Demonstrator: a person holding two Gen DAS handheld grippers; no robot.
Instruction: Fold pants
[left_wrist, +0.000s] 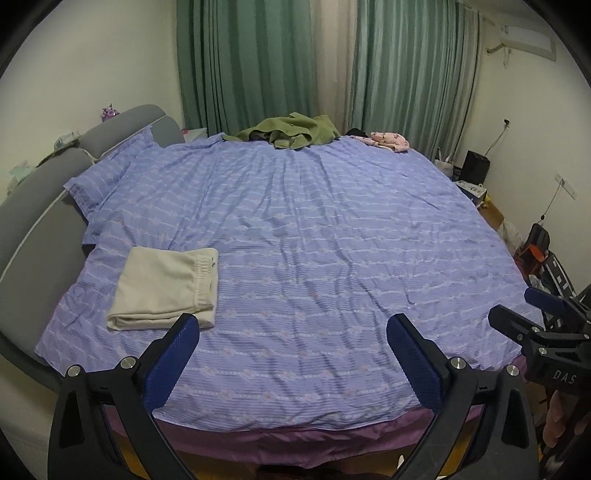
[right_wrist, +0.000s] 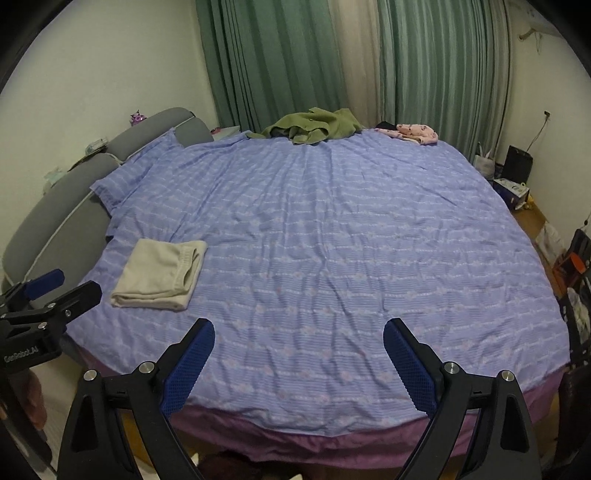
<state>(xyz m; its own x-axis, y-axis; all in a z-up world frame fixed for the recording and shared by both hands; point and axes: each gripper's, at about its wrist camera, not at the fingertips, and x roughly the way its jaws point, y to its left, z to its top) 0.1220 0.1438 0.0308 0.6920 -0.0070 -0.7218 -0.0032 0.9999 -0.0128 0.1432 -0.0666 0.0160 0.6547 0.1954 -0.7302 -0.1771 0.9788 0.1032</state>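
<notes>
Folded cream pants (left_wrist: 164, 286) lie at about nine o'clock on the blue striped bedspread (left_wrist: 314, 236), near the grey headboard (left_wrist: 33, 218). The left gripper (left_wrist: 293, 328) and right gripper (right_wrist: 299, 332) hover above the bed's near edge at six o'clock, jaws spread wide, nothing between them. A crumpled green garment (left_wrist: 291, 131) and pink cloth (left_wrist: 391, 140) sit at twelve o'clock.

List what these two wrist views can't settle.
- Folded cream pants: the near right corner sits behind the left gripper's finger in the left wrist view.
- Green garment at the far edge: crumpled, type unclear in both views.
- Dark item behind the pink garment: mostly hidden, too small.
- Floor before the bed: cut off by the bottom edge.
</notes>
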